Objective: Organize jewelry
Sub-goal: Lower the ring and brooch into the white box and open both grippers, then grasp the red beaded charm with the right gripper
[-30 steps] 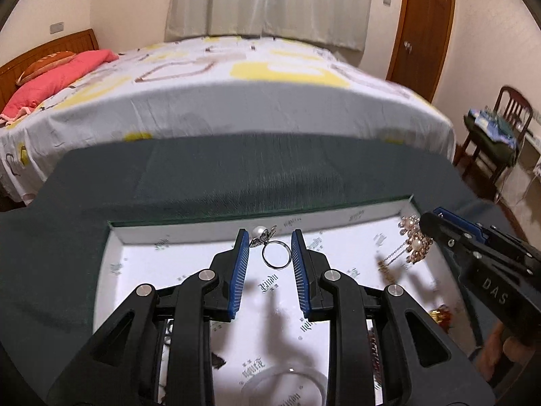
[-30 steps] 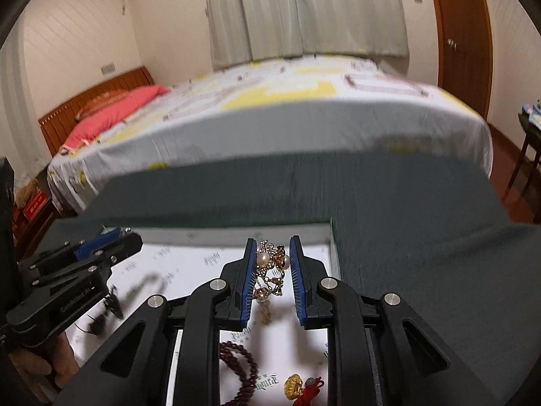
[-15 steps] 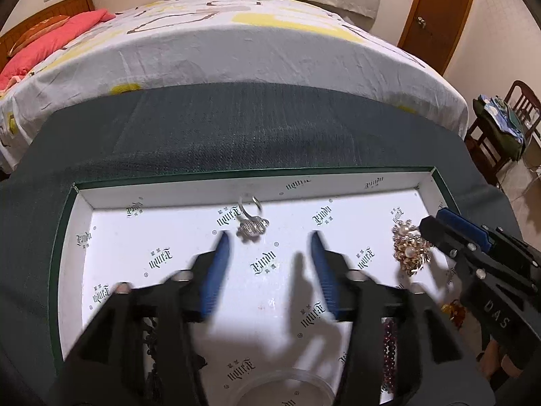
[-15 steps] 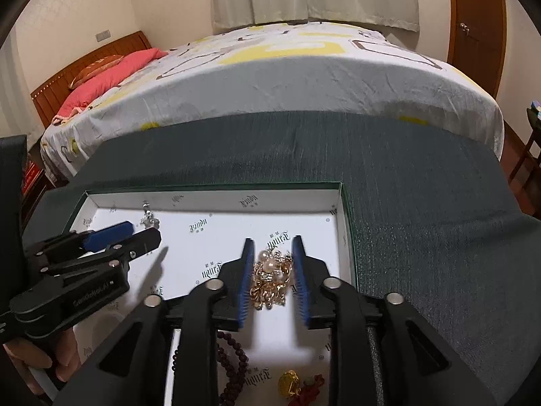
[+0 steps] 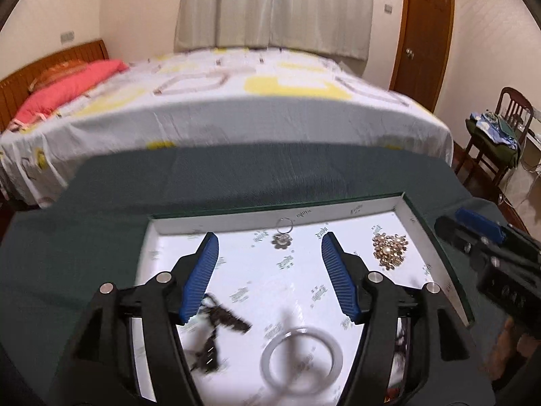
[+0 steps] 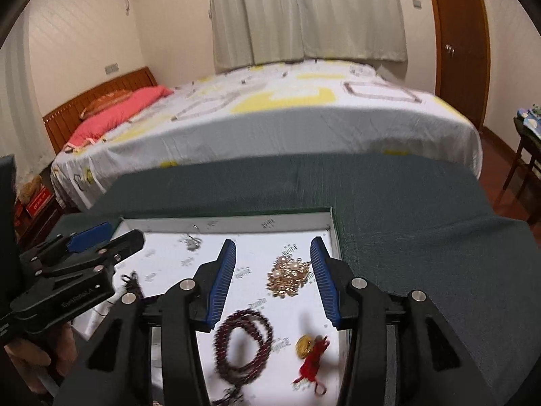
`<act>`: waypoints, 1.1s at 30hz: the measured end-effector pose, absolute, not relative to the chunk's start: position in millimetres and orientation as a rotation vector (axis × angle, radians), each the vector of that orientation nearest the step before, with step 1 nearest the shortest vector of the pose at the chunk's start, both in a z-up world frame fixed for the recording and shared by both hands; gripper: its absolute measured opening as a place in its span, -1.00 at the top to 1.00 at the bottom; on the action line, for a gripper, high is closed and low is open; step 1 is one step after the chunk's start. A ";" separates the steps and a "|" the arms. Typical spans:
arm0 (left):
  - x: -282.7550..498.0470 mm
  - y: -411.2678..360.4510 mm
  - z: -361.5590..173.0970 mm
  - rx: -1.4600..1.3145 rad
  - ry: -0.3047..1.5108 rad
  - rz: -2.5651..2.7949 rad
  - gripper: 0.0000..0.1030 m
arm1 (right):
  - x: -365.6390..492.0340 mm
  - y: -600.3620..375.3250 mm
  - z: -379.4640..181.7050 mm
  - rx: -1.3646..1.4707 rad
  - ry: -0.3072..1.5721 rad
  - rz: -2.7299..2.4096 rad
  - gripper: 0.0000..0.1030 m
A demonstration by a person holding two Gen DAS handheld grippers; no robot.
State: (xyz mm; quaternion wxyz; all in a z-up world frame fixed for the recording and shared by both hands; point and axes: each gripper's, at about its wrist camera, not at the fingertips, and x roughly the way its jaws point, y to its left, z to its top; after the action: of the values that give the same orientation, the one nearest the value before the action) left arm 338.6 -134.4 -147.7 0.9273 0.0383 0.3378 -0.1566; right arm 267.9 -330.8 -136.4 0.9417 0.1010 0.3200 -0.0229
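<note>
- Left gripper (image 5: 270, 274): spread, nothing between pads; silver ring charm (image 5: 282, 238) on tray (image 5: 216, 225) floor, just ahead, loop toward far wall.
- Right gripper (image 6: 273, 279): spread, gold pearl brooch (image 6: 287, 275) lying loose between pads, untouched.
- Both jaws just opened; both pieces pinched earlier, now released.

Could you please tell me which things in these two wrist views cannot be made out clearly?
- Dark tangled piece, left wrist view: motion-blurred and partly behind the left gripper; its type is unclear.
- Print on the box lining, both views: too small and blurred to read.
- Red-tasselled gold charm, right wrist view: blurred, details lost.
- Bead bracelet, right wrist view: lower part blurred.
</note>
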 end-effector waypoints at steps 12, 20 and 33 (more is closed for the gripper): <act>266.6 -79.1 -138.4 0.063 0.660 -0.254 -0.20 | 198.1 -295.0 -137.4 0.183 0.633 -0.022 0.11; 230.5 -49.2 -153.1 0.041 0.685 -0.200 -0.20 | 179.2 -269.3 -178.9 0.176 0.749 0.028 0.11; 219.2 -34.1 -182.7 0.034 0.753 -0.170 -0.20 | 193.5 -254.9 -209.8 0.149 0.859 0.041 0.14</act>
State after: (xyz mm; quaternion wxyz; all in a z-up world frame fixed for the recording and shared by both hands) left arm 219.2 -34.1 -182.7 0.9263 0.0165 0.3671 -0.0827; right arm 193.5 -254.9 -209.8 0.9062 0.0722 0.4161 0.0198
